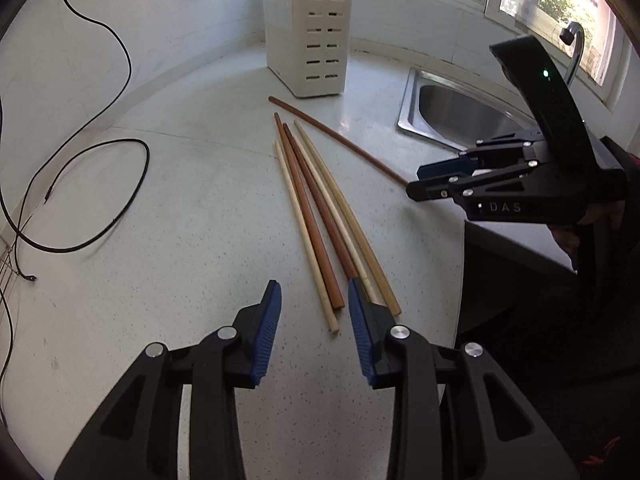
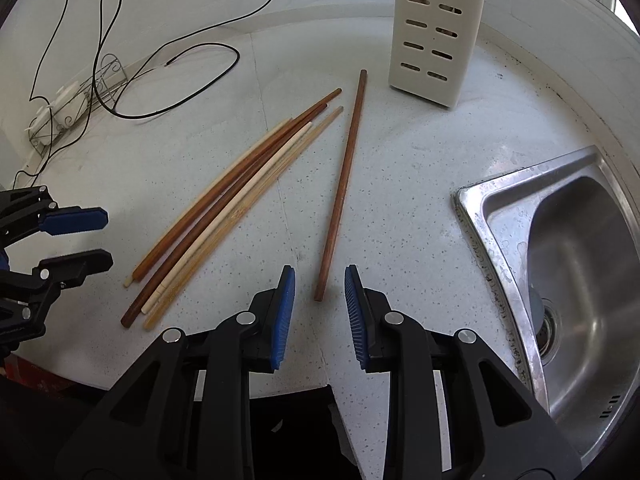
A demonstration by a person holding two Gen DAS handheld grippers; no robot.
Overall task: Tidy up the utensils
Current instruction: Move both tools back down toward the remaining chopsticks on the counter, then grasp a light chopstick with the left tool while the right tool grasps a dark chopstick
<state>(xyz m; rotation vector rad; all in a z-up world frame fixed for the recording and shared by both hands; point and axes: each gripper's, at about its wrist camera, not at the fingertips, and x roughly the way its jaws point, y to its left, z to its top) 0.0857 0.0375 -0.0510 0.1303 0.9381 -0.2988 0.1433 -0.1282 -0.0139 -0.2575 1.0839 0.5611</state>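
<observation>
Five chopsticks lie bundled on the worktop, far tips toward the holder, a sixth chopstick beside them; left gripper and right gripper hover low, jaws parted, empty.

Left gripper: black frame, blue ribbed pads, jaws parted with nothing between them, pointing forward and low over the surface. Right gripper: same build, jaws likewise parted and holding nothing, angled down; in the left wrist view it sits at right, fingers pointing left.
</observation>
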